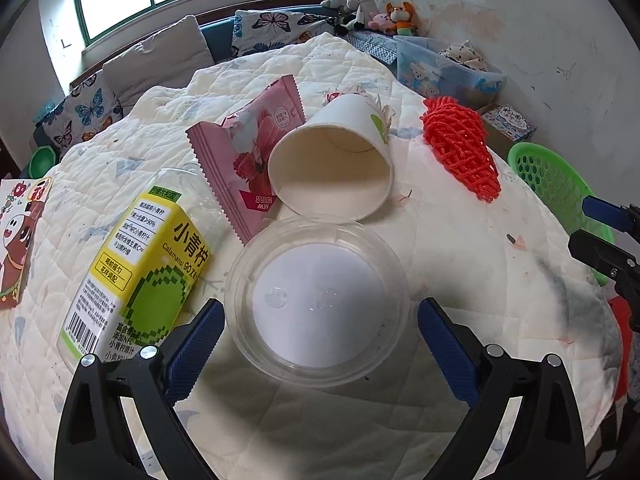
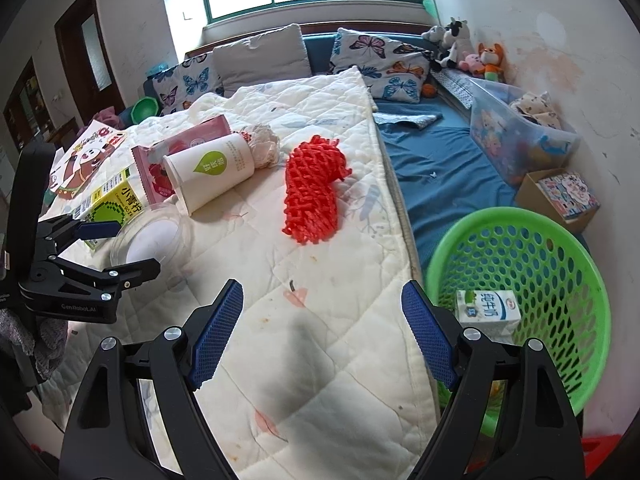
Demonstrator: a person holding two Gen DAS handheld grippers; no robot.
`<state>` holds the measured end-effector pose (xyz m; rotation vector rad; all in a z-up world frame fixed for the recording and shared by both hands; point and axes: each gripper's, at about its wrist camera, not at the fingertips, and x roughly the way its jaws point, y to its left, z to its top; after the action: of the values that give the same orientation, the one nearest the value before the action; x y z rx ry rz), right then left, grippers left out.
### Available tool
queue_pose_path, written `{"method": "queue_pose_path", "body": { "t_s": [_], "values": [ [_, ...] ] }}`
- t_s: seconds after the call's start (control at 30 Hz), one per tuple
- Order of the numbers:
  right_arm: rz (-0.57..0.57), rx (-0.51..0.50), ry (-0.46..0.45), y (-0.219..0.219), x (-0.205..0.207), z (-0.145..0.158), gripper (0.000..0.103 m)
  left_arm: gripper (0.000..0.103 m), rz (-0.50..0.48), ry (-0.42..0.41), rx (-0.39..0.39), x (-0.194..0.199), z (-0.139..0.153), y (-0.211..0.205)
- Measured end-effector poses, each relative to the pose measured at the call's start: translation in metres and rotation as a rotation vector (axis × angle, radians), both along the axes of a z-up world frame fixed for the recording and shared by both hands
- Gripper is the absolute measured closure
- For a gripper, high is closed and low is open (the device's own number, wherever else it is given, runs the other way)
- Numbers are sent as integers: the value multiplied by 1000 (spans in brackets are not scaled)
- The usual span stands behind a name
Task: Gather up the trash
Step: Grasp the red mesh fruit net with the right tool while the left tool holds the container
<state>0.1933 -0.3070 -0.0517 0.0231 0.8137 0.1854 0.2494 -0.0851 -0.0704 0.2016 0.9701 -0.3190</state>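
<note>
A clear round plastic lid (image 1: 320, 300) lies on the white quilt (image 1: 460, 264), between the fingers of my left gripper (image 1: 322, 308). The jaws are open and the pads stand just clear of its rim. Behind it lie a white paper cup (image 1: 336, 156) on its side, a pink wrapper (image 1: 248, 140), a yellow-green juice carton (image 1: 140, 272) and a red foam net (image 1: 460, 148). My right gripper (image 2: 322, 286) hangs open over bare quilt, with nothing between its fingers. The net (image 2: 312, 188) lies ahead of it. To its right stands a green basket (image 2: 516, 216) holding a milk carton (image 2: 488, 312).
A crumpled tissue (image 2: 264, 144) sits behind the cup (image 2: 212, 168). A picture book (image 2: 84, 160) lies at the quilt's left edge. Beyond the quilt's right edge are a blue mattress (image 2: 440, 152), a clear storage bin (image 2: 516, 136) and a cardboard box (image 2: 560, 196).
</note>
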Motion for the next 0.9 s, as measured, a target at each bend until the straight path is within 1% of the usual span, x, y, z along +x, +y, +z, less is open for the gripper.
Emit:
{"method": "queue_pose_path", "body": {
  "t_s": [0.1, 0.3, 0.37, 0.43, 0.73, 0.8, 0.9],
  "values": [
    [14, 0, 3, 5, 7, -1, 22, 9, 6, 9, 6, 3, -3, 1],
    [23, 11, 10, 12, 28, -2, 22, 9, 5, 27, -22, 6, -7, 4],
    [23, 12, 15, 14, 37, -5, 22, 12, 1, 19, -22, 6, -6, 3],
    [21, 10, 22, 16, 46, -8, 22, 13, 1, 16, -26, 7, -6, 3],
    [2, -2, 34, 26, 85, -19, 32, 14, 12, 5, -53, 5, -6, 7],
    [-5, -6, 39, 28, 92, -23, 36, 14, 15, 3, -59, 4, -5, 8],
    [-16, -16, 53, 29, 100, -29, 44, 14, 10, 0, -63, 1, -3, 11]
  ]
}}
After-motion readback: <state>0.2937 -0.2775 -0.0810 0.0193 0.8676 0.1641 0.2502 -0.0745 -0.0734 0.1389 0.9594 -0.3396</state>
